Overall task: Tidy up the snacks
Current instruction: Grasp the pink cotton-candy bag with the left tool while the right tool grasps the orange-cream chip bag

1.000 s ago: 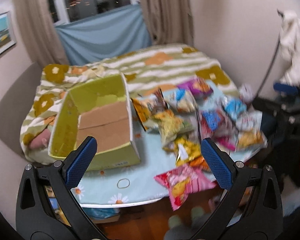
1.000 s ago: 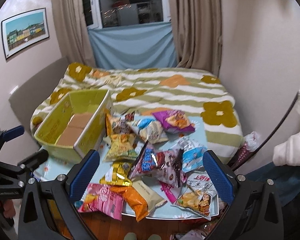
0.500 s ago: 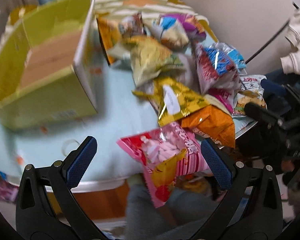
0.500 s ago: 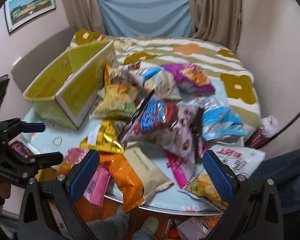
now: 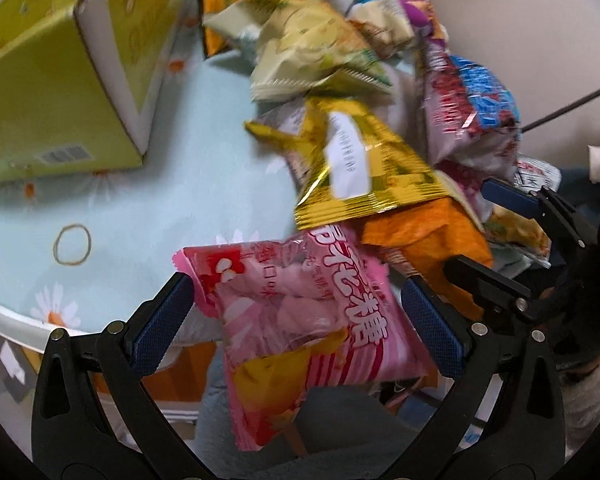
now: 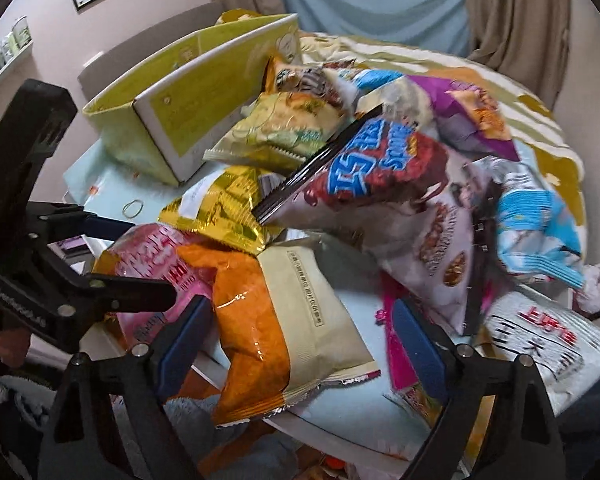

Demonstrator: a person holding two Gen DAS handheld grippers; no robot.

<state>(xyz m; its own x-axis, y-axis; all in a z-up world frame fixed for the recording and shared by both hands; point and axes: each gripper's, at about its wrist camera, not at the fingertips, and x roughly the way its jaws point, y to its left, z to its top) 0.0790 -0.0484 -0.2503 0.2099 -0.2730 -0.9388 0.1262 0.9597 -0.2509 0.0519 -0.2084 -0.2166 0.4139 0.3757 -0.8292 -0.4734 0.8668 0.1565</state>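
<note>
The left gripper (image 5: 296,312) straddles the pink snack bag (image 5: 300,312), which hangs over the near edge of the table (image 5: 140,216). Its fingers stand apart, one on each side of the bag's width, and neither pad visibly presses on the wrapper. The bag's long axis runs away from that edge and roughly along the fingers, so a squeeze would take it across its short side.

The right gripper (image 6: 300,332) sits just beside, over the orange and cream bag (image 6: 288,320), which also overhangs the near edge. Its jaws are closing with that bag between them — the pads are not yet on it.

The yellow-green box (image 5: 60,92) stands toward the far left corner of the table, well apart from both bags. The left hand looks nearer to it, so the pink bag probably has the shorter trip — across bare tablecloth past a rubber band (image 5: 73,245).
</note>
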